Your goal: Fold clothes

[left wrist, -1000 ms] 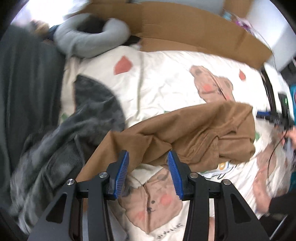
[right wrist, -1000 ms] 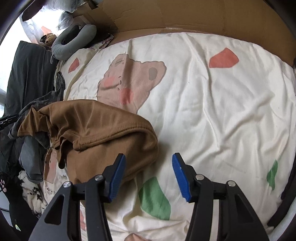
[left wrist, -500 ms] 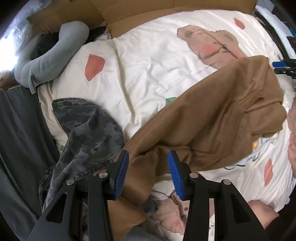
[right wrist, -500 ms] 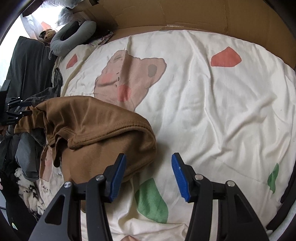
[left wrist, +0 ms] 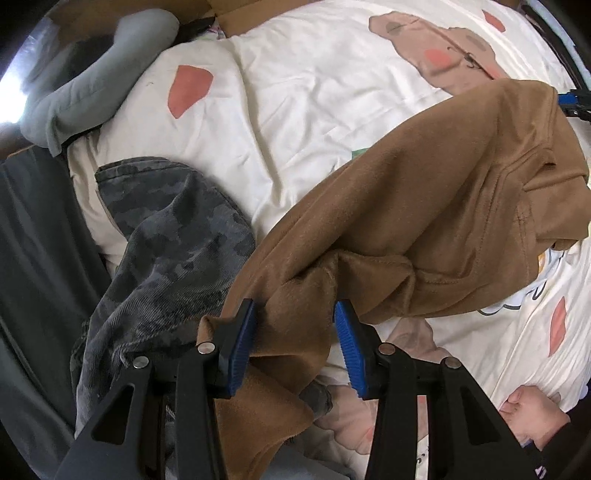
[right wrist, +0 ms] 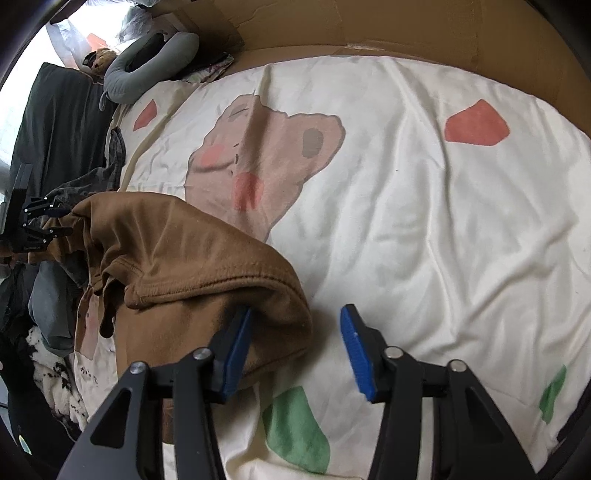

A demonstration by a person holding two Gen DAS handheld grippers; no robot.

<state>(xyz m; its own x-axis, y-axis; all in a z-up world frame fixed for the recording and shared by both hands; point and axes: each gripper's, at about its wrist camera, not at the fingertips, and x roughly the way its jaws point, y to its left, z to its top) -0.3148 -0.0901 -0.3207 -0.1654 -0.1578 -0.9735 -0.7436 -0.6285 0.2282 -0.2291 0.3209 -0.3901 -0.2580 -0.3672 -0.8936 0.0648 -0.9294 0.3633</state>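
Note:
A brown garment (left wrist: 424, 192) lies crumpled across the cream bear-print sheet (left wrist: 314, 92). My left gripper (left wrist: 294, 306) points down over its near end. A bunch of brown cloth sits between the closing jaws, with a gap showing beside the right pad. In the right wrist view the same garment (right wrist: 177, 251) has a rounded hem at its right end. My right gripper (right wrist: 296, 310) straddles that hem. Its left pad rests against the brown cloth and its right pad hangs over bare sheet (right wrist: 424, 221); these jaws are closing too.
A dark camouflage garment (left wrist: 173, 236) lies left of the brown one, partly beneath it. A grey curved pillow (left wrist: 92, 96) and cardboard (right wrist: 369, 26) border the far side. A dark blanket (left wrist: 33, 240) runs along the left. A person's hand (left wrist: 532, 410) is at the lower right.
My left gripper has dropped from above the sheet onto the brown garment's near end and rolled. Both pairs of jaws have narrowed. The right gripper has edged closer to the hem.

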